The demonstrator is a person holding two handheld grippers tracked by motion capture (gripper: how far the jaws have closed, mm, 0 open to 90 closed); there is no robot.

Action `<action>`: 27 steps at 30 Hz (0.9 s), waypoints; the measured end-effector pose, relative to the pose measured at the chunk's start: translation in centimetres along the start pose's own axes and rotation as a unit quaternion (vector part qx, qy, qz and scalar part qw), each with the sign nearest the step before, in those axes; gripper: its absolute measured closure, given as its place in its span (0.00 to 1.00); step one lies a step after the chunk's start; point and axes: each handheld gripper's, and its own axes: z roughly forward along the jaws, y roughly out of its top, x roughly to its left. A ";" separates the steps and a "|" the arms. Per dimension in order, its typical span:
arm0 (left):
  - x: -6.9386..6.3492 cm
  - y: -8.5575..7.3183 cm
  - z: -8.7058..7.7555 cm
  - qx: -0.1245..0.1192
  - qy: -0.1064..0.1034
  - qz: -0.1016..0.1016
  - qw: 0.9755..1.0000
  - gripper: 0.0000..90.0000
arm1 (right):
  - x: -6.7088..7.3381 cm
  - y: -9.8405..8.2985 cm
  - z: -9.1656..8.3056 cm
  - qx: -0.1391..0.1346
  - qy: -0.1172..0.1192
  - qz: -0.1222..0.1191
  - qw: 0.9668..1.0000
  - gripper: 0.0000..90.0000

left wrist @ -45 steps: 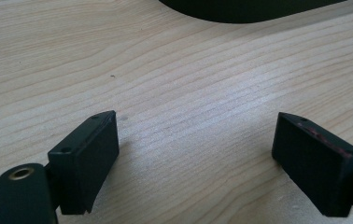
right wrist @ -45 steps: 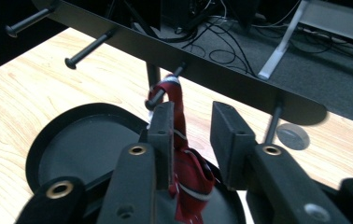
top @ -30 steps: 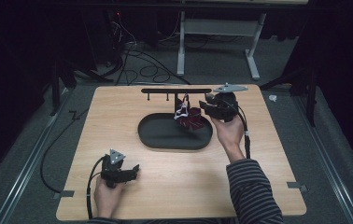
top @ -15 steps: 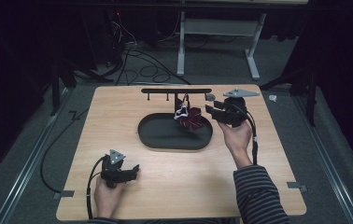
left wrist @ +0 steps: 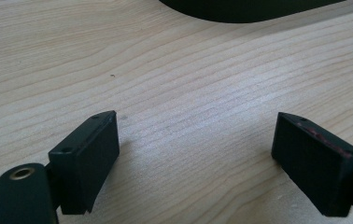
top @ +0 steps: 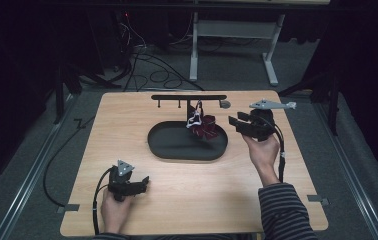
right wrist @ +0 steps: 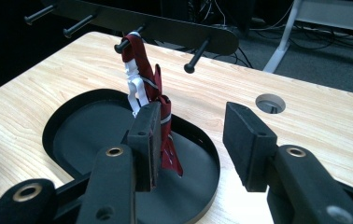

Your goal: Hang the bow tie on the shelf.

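Tabletop (top: 177, 200): pale wood, seen from above with dark floor and cables around it.
Tray (top: 167, 145): black, oval, shallow, near the middle of the tabletop; in the right gripper view (right wrist: 72, 126) its rim sits just ahead of the jaws.
Peg rack (top: 189, 97): black bar on a post behind the tray, with short pegs pointing toward the person; in the right gripper view (right wrist: 165, 28) four pegs are visible.
Red strap (top: 204, 125): dark red fabric with white trim and a white plastic clip, hanging from one peg (right wrist: 137, 60), its lower end trailing down into the tray.
Right gripper (top: 244, 126): held in the right hand (top: 262, 152) just right of the tray, jaws spread apart and empty; in its own view (right wrist: 191, 135) the strap sits just past the left jaw, and whether they touch cannot be told.
Left gripper (top: 139, 182): held in the left hand (top: 113, 210) on the near-left tabletop, well apart from the tray; jaws wide apart, nothing between them (left wrist: 195, 158), bare wood beneath.
Grommet hole (right wrist: 270, 102): round, in the tabletop right of the rack.
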 end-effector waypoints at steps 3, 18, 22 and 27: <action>0.0 0.0 0.0 0.000 0.000 0.000 1.000 0.17 | -0.3 -0.4 -0.2 0.001 -0.001 0.005 1.000 0.65; 0.0 0.0 0.0 0.000 0.000 0.000 1.000 0.17 | -1.4 -2.3 -2.1 -0.009 -0.003 0.019 1.000 0.65; 0.0 0.0 0.0 0.001 0.000 0.000 1.000 0.17 | -1.7 -2.7 -2.5 -0.012 -0.006 0.021 1.000 0.65; 0.0 0.0 0.0 0.001 0.000 0.001 1.000 0.17 | -2.2 -3.2 -2.9 -0.012 -0.011 0.027 1.000 0.65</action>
